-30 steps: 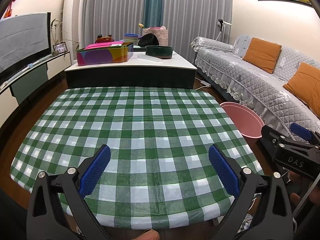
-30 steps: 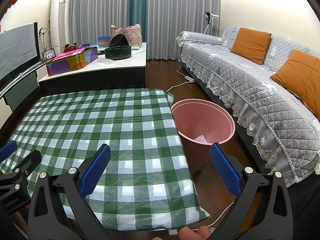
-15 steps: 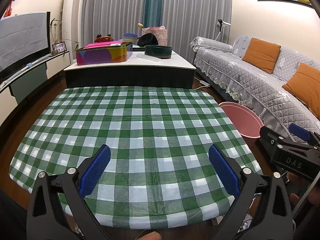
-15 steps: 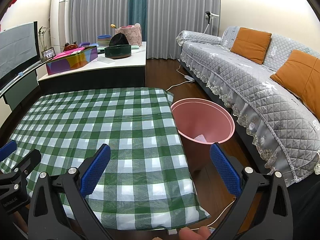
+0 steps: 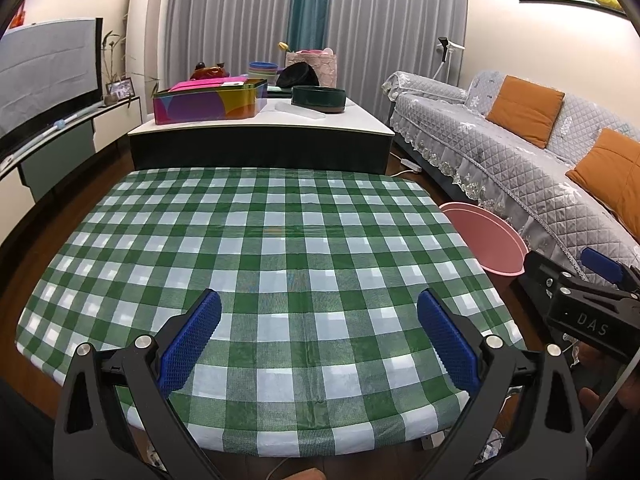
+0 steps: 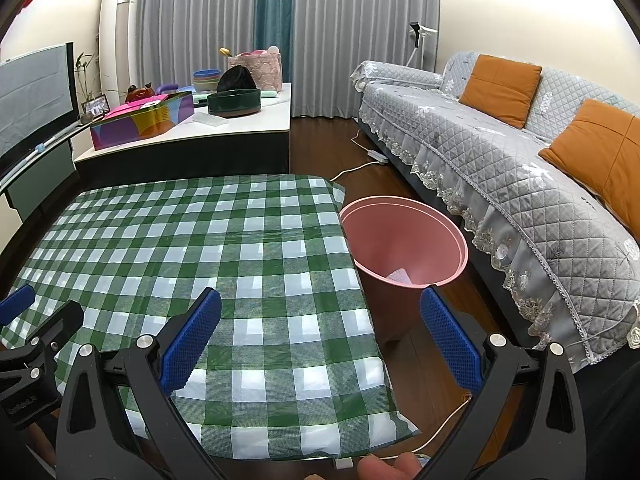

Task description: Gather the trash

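Crumpled white trash (image 6: 400, 277) lies inside the round pink plastic bin (image 6: 432, 216), at twelve o'clock from the empty, wide-open right gripper (image 6: 320, 336); the left gripper (image 5: 319, 336), equally spread, hovers over the green-checked tablecloth (image 5: 260, 240).

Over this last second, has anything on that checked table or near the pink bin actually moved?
Hardly anything. The left gripper drew back a touch, so slightly more of the tablecloth shows at its near edge. Nothing was grabbed or dropped. Both grippers stay open and empty, the right gripper unmoved; the bin with its white scrap stayed put.
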`<action>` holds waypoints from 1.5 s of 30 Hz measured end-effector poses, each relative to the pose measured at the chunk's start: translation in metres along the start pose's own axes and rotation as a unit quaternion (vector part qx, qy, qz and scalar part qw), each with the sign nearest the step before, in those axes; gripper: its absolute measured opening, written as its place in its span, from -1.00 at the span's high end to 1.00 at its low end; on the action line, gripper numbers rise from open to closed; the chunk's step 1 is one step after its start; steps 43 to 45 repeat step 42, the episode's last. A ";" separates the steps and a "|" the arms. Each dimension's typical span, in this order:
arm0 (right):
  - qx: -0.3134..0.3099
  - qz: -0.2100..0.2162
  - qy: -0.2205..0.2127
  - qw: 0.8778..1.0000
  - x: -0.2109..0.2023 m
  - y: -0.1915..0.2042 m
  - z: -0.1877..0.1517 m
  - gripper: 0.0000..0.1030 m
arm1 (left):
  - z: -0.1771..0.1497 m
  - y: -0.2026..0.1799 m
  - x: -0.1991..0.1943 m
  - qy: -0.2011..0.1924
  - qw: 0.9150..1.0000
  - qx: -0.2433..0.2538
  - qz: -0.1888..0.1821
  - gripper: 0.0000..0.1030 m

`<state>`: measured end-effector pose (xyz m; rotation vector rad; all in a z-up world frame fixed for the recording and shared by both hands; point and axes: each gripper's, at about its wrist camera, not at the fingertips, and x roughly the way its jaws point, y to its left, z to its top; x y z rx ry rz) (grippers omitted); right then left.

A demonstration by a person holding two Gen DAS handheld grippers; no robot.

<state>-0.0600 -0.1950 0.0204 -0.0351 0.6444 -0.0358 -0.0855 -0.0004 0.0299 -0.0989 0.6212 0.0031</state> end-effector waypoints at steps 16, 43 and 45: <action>-0.001 0.000 0.001 1.000 0.000 0.000 0.000 -0.90 | -0.001 -0.001 0.000 0.001 1.000 0.000 -0.003 -0.85; 0.000 0.000 0.002 1.000 0.000 -0.003 -0.001 -0.90 | 0.001 -0.004 0.002 0.001 1.000 0.009 0.002 -0.85; 0.000 0.000 0.002 1.000 0.000 -0.003 -0.001 -0.90 | 0.001 -0.004 0.002 0.001 1.000 0.009 0.002 -0.85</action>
